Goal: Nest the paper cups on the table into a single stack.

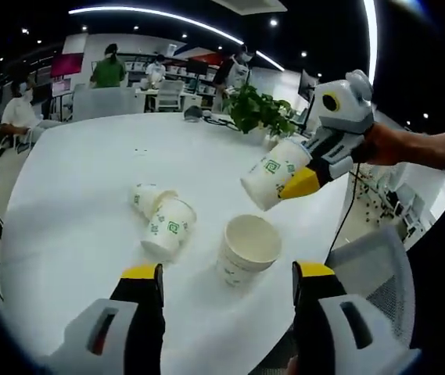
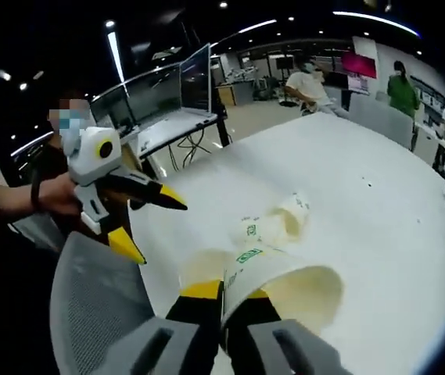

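A white paper cup with green print (image 1: 247, 248) stands upright, mouth up, near the table's front edge, just beyond my open left gripper (image 1: 226, 273). Above and to its right hangs a second cup (image 1: 273, 176), tilted, with my right gripper (image 1: 310, 173) shut on its rim. Two more cups (image 1: 163, 219) lie on their sides to the left, touching. In the right gripper view the held cup (image 2: 285, 285) is clamped at its rim by my right gripper (image 2: 228, 297). The lying cups (image 2: 273, 223) are beyond it. My left gripper (image 2: 150, 225) hangs open at the left.
The white table (image 1: 89, 180) is wide. A potted plant (image 1: 257, 109) stands at its far side. A grey mesh chair (image 1: 378, 269) is by the near edge. People sit and stand in the background, and monitors (image 2: 159, 94) stand on a desk.
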`<state>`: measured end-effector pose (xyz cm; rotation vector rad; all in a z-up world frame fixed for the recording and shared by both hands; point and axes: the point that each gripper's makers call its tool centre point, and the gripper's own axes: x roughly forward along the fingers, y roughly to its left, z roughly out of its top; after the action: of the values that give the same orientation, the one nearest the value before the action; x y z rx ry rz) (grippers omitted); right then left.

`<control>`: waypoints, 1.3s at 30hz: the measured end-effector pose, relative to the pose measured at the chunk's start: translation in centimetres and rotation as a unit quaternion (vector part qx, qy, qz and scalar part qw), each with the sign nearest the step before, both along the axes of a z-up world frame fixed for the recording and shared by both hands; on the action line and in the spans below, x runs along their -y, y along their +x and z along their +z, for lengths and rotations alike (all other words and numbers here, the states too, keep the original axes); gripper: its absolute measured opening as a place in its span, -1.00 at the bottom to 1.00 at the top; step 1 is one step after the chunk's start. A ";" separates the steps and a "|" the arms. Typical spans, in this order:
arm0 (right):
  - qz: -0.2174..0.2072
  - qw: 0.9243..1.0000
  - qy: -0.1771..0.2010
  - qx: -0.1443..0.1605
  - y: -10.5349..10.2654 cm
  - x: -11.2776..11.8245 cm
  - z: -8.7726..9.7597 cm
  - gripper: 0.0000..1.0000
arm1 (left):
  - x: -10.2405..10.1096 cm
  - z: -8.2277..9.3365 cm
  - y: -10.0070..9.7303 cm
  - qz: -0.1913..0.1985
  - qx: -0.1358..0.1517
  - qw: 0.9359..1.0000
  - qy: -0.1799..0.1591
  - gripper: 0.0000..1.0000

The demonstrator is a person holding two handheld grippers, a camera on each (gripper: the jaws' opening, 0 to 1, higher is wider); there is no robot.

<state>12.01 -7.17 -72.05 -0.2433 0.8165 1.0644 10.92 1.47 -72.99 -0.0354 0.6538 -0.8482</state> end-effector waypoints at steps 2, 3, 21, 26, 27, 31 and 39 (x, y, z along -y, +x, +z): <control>0.015 1.000 -0.013 0.003 -0.4 -0.4 0.0 -1.00 | 0.0 0.0 -0.1 0.000 0.000 1.000 0.000 0.30; 0.020 1.000 -0.017 0.004 -0.6 -0.6 0.1 -1.00 | 0.0 0.0 -0.1 -0.002 0.000 1.000 0.000 0.31; 0.107 0.990 -0.088 0.014 -2.6 -2.1 -1.9 -1.00 | -0.4 -0.6 -0.3 0.003 -0.005 1.000 -0.003 0.29; 0.120 0.987 -0.103 0.022 -3.1 -2.3 -2.1 -1.00 | -0.5 -0.6 -0.4 0.003 -0.006 1.000 -0.004 0.29; 0.119 0.987 -0.103 0.021 -3.2 -2.3 -2.1 -1.00 | -0.5 -0.6 -0.4 0.003 -0.007 1.000 -0.005 0.29; 0.124 0.986 -0.107 0.020 -3.0 -2.3 -2.4 -1.00 | -0.7 -0.6 -0.3 0.005 -0.007 1.000 -0.005 0.29; 0.131 0.985 -0.108 0.022 -3.0 -2.8 -2.5 -1.00 | -1.2 -0.5 -0.5 0.006 -0.007 1.000 -0.003 0.29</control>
<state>8.99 -4.35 -74.54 -0.5694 0.8772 1.2114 10.41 2.66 -73.50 -0.0506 0.6630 -0.8384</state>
